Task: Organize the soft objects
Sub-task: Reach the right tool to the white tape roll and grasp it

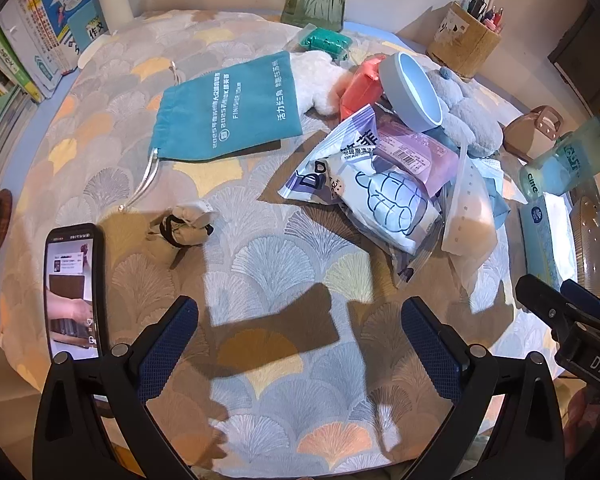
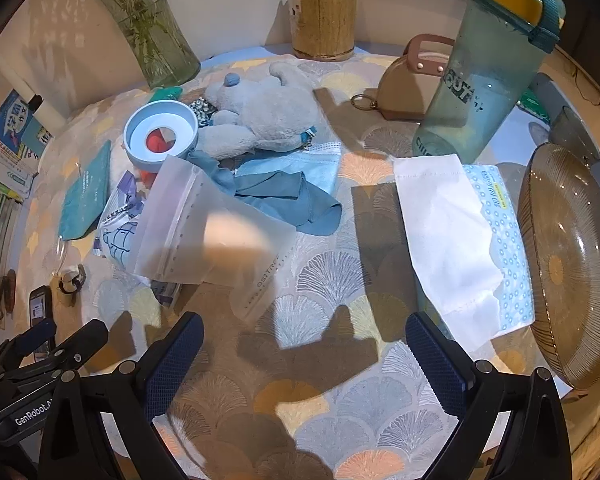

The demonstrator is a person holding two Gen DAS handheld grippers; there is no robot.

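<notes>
Grey plush toy [image 2: 256, 116] well beyond the right gripper's [image 2: 304, 364] wide-apart fingers

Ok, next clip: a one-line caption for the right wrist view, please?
Open right claw hovering over a patterned tablecloth, facing a grey plush toy, frosted zip bag and tissue pack.

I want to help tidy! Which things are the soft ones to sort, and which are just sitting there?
Soft things to sort: grey plush toy, blue cloth, face mask, teal drawstring pouch, white plush.

Just lying about: phone, pen holder, water bottle, glass plate, vase, books.
</notes>
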